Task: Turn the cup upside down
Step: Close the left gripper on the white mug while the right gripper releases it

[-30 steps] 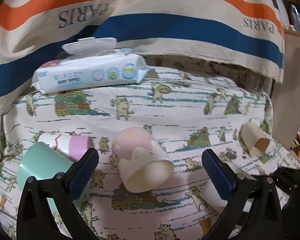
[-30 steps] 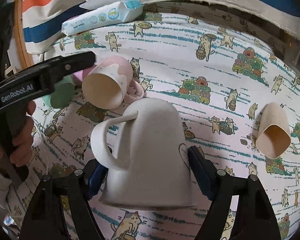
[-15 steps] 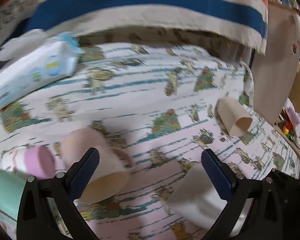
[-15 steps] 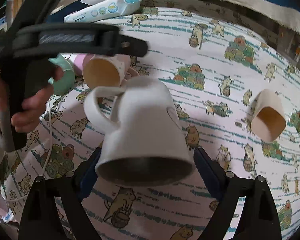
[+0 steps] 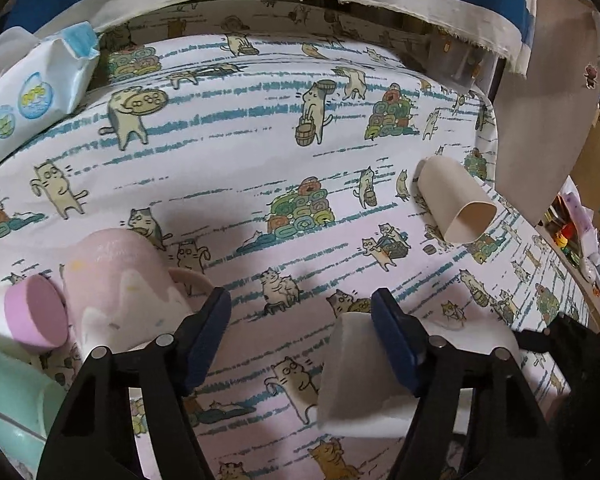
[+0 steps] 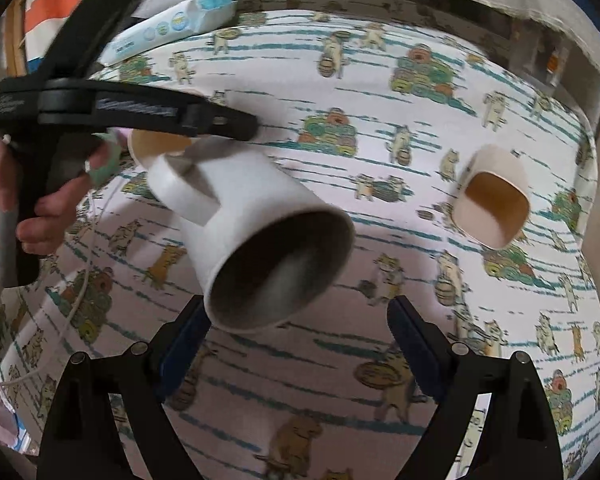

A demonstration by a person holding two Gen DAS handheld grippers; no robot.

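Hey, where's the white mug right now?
In the right wrist view the white mug sits centre frame, tilted with its open mouth toward the camera, between the right tool's fingers, with the beige cup lying to its right.
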